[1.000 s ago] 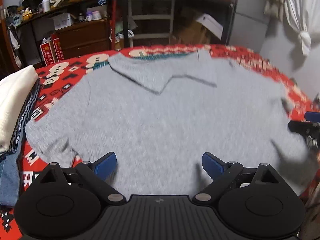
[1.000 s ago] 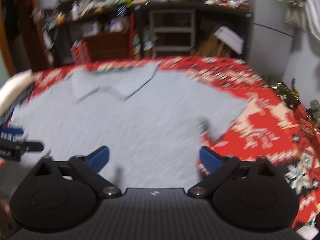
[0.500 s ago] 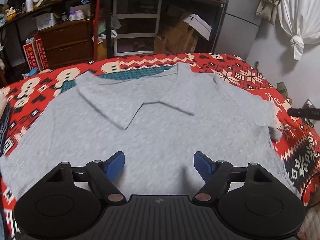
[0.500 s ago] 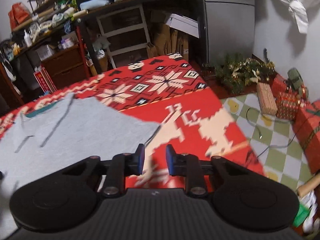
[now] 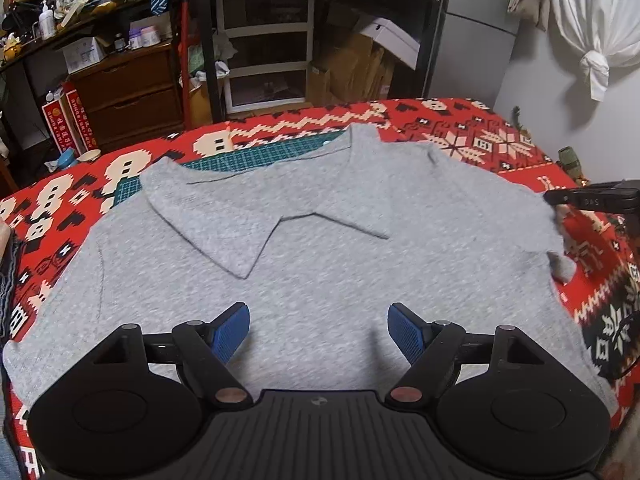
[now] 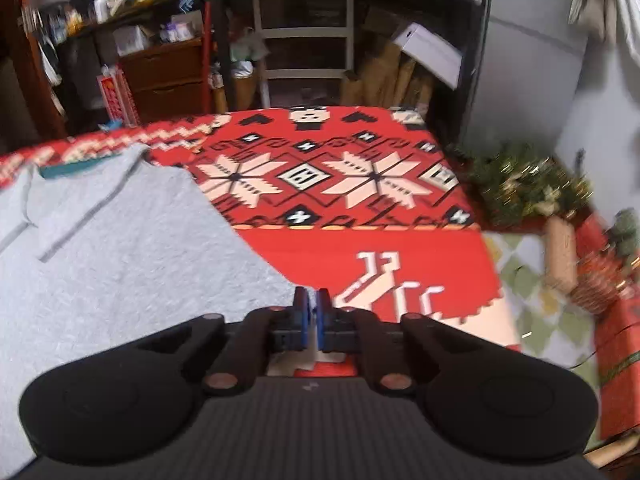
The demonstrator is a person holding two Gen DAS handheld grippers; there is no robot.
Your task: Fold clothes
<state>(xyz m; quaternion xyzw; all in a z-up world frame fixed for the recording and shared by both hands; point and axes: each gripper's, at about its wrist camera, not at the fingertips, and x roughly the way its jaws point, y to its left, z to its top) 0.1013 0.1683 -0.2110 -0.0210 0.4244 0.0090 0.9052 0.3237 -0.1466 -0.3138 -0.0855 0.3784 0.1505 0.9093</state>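
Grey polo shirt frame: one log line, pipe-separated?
grey polo shirt flat, collar away | left gripper open above hem area | right gripper shut at sleeve edge, grip unclear | red patterned blanket underneath

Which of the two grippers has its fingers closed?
The right gripper: its blue fingers are pressed almost together at the grey shirt's sleeve edge. The left gripper hangs over the shirt with fingers wide apart.

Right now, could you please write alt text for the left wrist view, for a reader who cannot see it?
A grey collared shirt lies spread flat on a red patterned blanket, with the open left gripper hovering over its lower middle. The right gripper is at the shirt's sleeve edge on the right. Cluttered shelves and drawers stand behind.
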